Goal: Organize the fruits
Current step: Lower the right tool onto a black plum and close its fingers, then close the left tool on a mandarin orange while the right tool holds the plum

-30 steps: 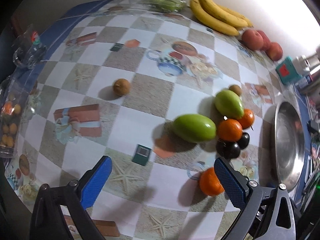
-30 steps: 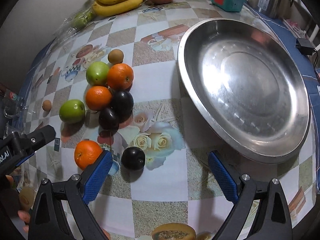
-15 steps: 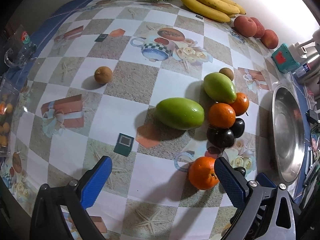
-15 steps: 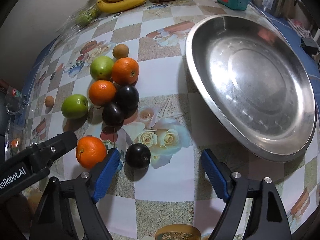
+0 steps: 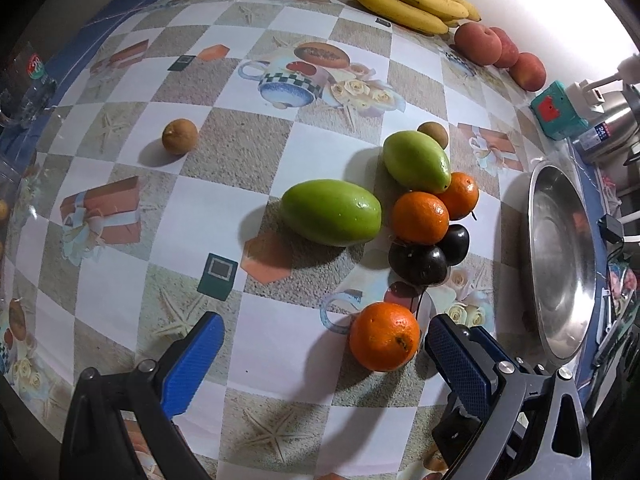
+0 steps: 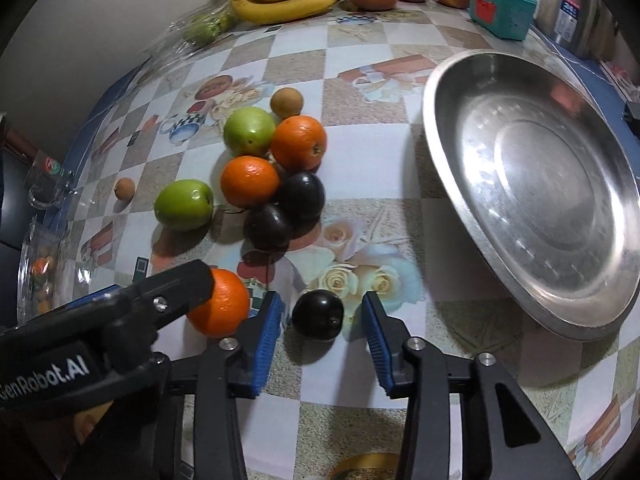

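Your right gripper (image 6: 323, 324) was apart, w/ the dark plum (image 6: 317, 314) lying between its pads, not yet pinched. Best was to center it, then close gently, as round fruit rolls. Your left gripper (image 5: 320, 354) was wide apart, the orange (image 5: 384, 336) beside its right pad. The steel tray (image 6: 448, 148) stood near, empty.

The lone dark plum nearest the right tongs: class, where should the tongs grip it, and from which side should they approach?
Grip the plum across its widest middle, one pad on each side. It is round and sits alone on the table, with the right tongs already open astride it. Come straight forward and low from the near side, since the orange lies close on its left.
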